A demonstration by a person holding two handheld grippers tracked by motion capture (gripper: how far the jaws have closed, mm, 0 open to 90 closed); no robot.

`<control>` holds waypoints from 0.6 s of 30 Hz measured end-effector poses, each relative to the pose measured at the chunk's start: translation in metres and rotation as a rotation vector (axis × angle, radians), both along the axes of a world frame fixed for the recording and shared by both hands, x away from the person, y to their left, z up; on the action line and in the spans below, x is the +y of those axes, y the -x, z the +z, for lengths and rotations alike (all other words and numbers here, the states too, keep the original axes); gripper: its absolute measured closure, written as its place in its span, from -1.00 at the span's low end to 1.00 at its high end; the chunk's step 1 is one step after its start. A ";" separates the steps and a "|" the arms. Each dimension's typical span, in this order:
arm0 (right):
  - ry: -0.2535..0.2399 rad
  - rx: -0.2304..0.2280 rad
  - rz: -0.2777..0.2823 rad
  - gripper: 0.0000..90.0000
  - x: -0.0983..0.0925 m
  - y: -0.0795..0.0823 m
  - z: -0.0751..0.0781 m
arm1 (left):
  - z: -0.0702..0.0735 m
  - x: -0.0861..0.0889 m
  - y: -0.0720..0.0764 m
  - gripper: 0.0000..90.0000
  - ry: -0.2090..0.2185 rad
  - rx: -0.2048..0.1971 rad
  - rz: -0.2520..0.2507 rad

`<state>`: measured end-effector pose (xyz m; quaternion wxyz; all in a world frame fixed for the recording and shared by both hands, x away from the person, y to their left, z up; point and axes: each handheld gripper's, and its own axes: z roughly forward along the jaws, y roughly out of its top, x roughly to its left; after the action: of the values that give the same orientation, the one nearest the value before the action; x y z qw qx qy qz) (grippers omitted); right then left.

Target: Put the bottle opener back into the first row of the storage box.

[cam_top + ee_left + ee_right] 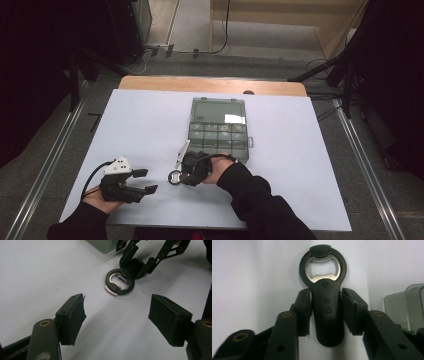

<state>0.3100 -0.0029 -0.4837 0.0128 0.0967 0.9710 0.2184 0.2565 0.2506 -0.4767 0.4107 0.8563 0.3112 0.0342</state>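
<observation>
A black bottle opener (175, 177) with a metal-lined ring lies flat on the white table top, near the front. My right gripper (186, 174) is shut on its handle, one pad on each side; in the right gripper view the bottle opener (325, 290) points its ring away from me, between the pads of the right gripper (325, 301). My left gripper (142, 181) rests open to the left, close to the front edge, holding nothing. In the left gripper view the left gripper (117, 315) faces the bottle opener (119, 282) and the right gripper (140, 262) behind it.
A clear plastic compartment box (218, 127) with its lid shut lies just behind the right hand; its corner (407, 305) is close to the right jaw. The white sheet (300, 165) covers a wooden table. Dark stands and cables line the floor beyond.
</observation>
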 end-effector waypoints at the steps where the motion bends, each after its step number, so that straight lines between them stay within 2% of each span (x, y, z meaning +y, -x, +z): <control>1: -0.002 0.006 0.002 0.44 -0.001 -0.001 0.000 | 0.000 0.000 0.000 -0.37 0.001 0.000 0.000; 9: -0.007 0.031 0.009 0.45 -0.001 -0.006 0.001 | 0.000 0.000 0.000 -0.37 -0.001 0.000 -0.004; 12: -0.020 0.063 0.001 0.46 -0.003 -0.009 0.000 | 0.000 0.001 0.000 -0.37 0.000 0.000 -0.003; 18: -0.026 0.093 0.013 0.46 -0.004 -0.012 0.001 | 0.000 0.001 0.000 -0.37 0.003 -0.003 0.000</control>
<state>0.3219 -0.0065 -0.4829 -0.0349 0.1008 0.9682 0.2265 0.2565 0.2514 -0.4766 0.4126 0.8556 0.3107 0.0352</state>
